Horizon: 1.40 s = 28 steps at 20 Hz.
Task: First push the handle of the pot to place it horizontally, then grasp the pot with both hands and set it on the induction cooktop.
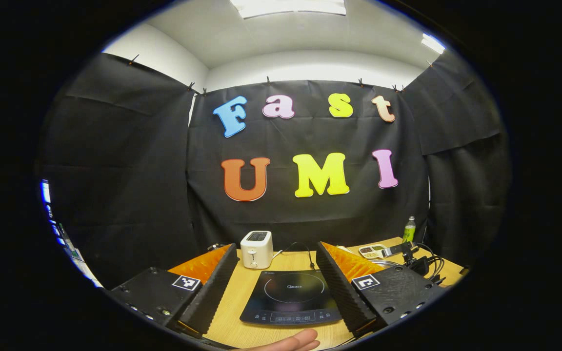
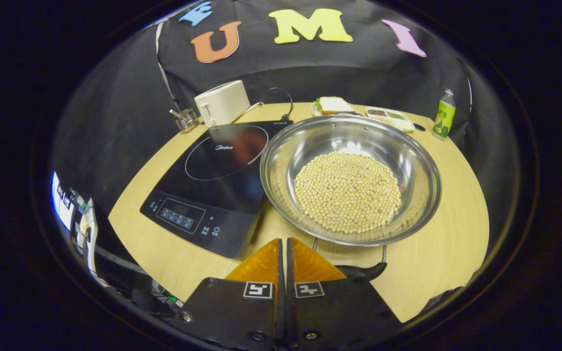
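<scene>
Right gripper [image 2: 283, 253]: jaws pressed together with nothing between them, tips low over the table's near edge, just in front of the pot handle. Closed jaws make a blunt pusher, which fits the first step better than a grasp.
Pot handle [image 2: 361, 270]: dark grip on two thin wire stems, at the pot's near side, lying close to the table and partly tucked behind the right gripper. Whether the gripper touches it I cannot tell.
Pot [image 2: 281, 185]: wide shiny steel pan, standing on the table [image 2: 451, 204], its left rim touching or slightly overlapping the cooktop's right edge. Not yet on the cooking ring.
Contents: an even bed of pale round beans [image 2: 347, 197] across the bottom. Loose load, so the later lift likely wants to stay level.
Induction cooktop [image 2: 212, 170]: flat black glass, control strip toward the person, ring bare. Placed directly left of the pot, so the transfer should be short.
Left gripper [image 1: 278, 265]: jaws spread wide, held up over the table facing the cooktop [image 1: 291, 295], carrying nothing. Probably waiting for the two-handed grasp.
Hand [image 1: 291, 341]: fingertip edge at the bottom of the left gripper view, beneath the open jaws.
Background: white toaster [image 2: 222, 107] behind the cooktop, green bottle [image 2: 443, 117] at the far right, a slice of bread [image 2: 334, 104] and a small tray [image 2: 391, 117] behind the pot. All well apart from the working path.
Stage, judged: handle push about to begin or barely begun; lift not yet started.
</scene>
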{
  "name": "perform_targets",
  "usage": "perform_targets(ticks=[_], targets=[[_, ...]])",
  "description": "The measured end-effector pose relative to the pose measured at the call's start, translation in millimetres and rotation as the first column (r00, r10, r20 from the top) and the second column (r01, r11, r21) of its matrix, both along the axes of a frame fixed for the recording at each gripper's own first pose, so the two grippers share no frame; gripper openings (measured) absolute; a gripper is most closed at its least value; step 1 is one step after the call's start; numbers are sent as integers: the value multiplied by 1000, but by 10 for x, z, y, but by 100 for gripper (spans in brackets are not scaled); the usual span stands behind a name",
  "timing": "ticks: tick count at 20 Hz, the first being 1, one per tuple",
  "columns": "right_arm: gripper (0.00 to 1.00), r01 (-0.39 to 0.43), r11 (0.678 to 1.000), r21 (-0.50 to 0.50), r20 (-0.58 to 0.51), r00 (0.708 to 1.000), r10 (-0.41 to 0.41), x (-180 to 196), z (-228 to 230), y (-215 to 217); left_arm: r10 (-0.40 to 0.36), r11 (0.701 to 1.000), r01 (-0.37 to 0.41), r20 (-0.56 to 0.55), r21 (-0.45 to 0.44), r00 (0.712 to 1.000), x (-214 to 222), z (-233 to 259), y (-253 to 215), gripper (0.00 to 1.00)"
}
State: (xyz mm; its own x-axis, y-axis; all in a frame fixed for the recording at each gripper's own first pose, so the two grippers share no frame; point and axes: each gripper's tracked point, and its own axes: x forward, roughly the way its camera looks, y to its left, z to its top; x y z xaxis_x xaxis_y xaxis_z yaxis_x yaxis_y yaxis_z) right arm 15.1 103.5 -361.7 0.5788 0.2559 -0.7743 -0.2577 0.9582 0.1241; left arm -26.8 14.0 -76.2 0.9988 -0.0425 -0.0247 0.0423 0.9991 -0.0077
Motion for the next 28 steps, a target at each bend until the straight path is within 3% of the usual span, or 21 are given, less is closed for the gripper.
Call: perform_targets(ticks=[7, 8, 9, 13, 14, 17, 23, 28], targets=[[4, 17, 1000, 1, -1, 1000, -17, -4, -40, -204, -26, 999, 26, -6, -21, 1000, 7, -43, -111, 97], [0, 18, 1000, 1, 2, 1000, -18, -2, -40, -234, -24, 999, 24, -7, -21, 1000, 11, -42, -109, 97], [4, 20, 1000, 1, 4, 1000, -20, 0, -38, -264, -23, 1000, 23, -6, -21, 1000, 9, -41, -101, 97], [0, 25, 1000, -5, 16, 1000, -25, 7, -32, -420, -8, 1000, 8, -12, -23, 1000, 1, -45, -95, 97], [4, 35, 999, 2, 15, 999, -35, 10, -24, -467, -10, 999, 9, -22, -33, 1000, -1, -60, -106, 97], [1, 62, 998, 23, 7, 998, -63, 37, -15, -593, -36, 997, 32, -51, -69, 998, -48, -98, -186, 97], [0, 105, 994, 25, 28, 994, -105, 133, 6, -907, -39, 996, 38, -16, -76, 999, -78, 21, -206, 100], [4, 136, 990, 31, 54, 989, -137, 213, 22, -1154, -37, 997, 37, -4, -69, 999, -72, 86, -245, 97]])
